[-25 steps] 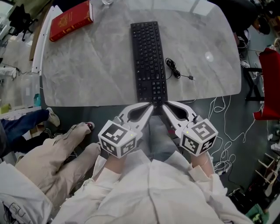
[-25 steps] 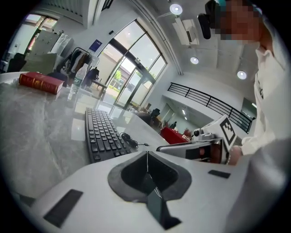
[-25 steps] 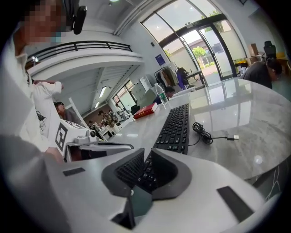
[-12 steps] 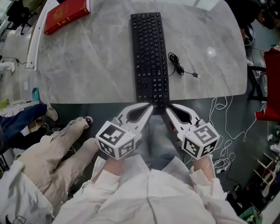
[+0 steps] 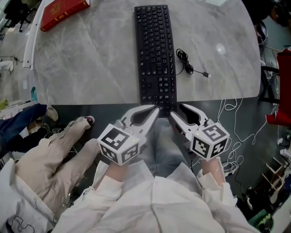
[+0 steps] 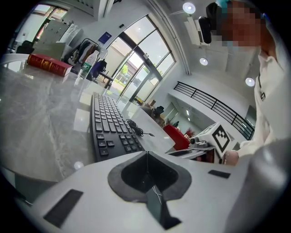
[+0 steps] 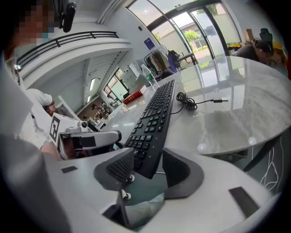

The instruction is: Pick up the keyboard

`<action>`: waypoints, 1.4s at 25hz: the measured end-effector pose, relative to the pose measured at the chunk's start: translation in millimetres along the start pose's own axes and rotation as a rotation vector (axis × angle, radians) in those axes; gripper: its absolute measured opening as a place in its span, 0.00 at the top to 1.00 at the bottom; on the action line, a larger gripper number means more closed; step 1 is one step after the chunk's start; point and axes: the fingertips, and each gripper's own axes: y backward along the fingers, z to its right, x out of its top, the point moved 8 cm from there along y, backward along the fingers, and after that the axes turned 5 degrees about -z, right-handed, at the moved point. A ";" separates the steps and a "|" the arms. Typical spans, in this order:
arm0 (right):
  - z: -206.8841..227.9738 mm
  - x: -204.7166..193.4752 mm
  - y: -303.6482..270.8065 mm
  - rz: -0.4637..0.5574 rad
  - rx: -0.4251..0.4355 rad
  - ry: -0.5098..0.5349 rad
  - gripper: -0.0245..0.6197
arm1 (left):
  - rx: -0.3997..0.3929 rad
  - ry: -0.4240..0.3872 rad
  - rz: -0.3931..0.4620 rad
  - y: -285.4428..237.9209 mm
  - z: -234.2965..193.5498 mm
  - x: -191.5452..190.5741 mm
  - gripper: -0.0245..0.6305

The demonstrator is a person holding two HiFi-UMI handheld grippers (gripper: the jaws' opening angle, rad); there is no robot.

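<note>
From above, the black keyboard (image 5: pixel 153 50) lies lengthwise on the grey marbled counter (image 5: pixel 91 59), with its near end at the counter's edge, just ahead of both sets of fingers. The left gripper (image 5: pixel 155 108) has its fingers pressed together with nothing in them. The right gripper (image 5: pixel 176 110) has just been opening its fingers. A coiled cable (image 5: pixel 187 63) lies beyond the right fingers, beside the keyboard. A red book (image 5: pixel 63 8) sits far beyond the left fingers. Left of the left gripper is someone's light trouser leg (image 5: pixel 50 159), and loose wires (image 5: pixel 236 154) trail on the dark floor to the right.

In the left gripper view the fingers meet in one seam. The keys start just past their tips, and tall glass doors (image 6: pixel 132 63) stand behind.

In the right gripper view the keyboard's near corner sits between the parted pads, which are not pressing on it. A balcony railing (image 7: pixel 77 38) runs overhead.
</note>
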 end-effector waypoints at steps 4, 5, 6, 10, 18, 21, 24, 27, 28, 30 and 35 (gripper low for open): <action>5.1 -6.5 -5.5 -0.030 0.031 -0.049 0.67 | 0.009 0.008 -0.003 -1.7 -5.4 -0.6 0.94; 5.3 -8.5 -6.8 -0.040 0.037 -0.051 0.67 | 0.011 0.008 -0.006 -1.7 -6.8 -1.1 0.94; 5.3 -10.4 -8.3 -0.050 0.046 -0.050 0.67 | 0.013 0.008 -0.009 -1.9 -8.4 -1.4 0.94; 8.5 -14.8 -16.5 -0.062 0.104 -0.084 0.64 | 0.020 0.009 -0.007 -5.0 -17.1 0.6 0.94; 14.0 -15.6 -32.1 -0.064 0.224 -0.234 0.62 | 0.035 0.011 0.000 -7.4 -17.1 1.2 0.94; 16.0 -13.9 -36.0 -0.069 0.247 -0.260 0.62 | 0.038 0.016 0.002 -7.7 -16.1 0.7 0.94; 16.8 -12.8 -41.2 -0.090 0.254 -0.251 0.62 | 0.042 0.019 0.004 -7.1 -16.4 1.8 0.94; 17.4 -12.5 -49.8 -0.107 0.278 -0.264 0.62 | 0.047 0.022 0.003 -8.1 -19.3 1.9 0.94; 17.3 -12.8 -52.6 -0.112 0.285 -0.266 0.62 | 0.048 0.023 0.002 -8.6 -20.2 1.8 0.94; 16.5 -13.1 -57.4 -0.125 0.302 -0.264 0.62 | 0.047 0.027 0.000 -9.8 -22.0 1.6 0.94; 10.5 -13.8 -67.2 -0.149 0.357 -0.286 0.62 | 0.047 0.031 -0.010 -10.0 -26.3 2.1 0.94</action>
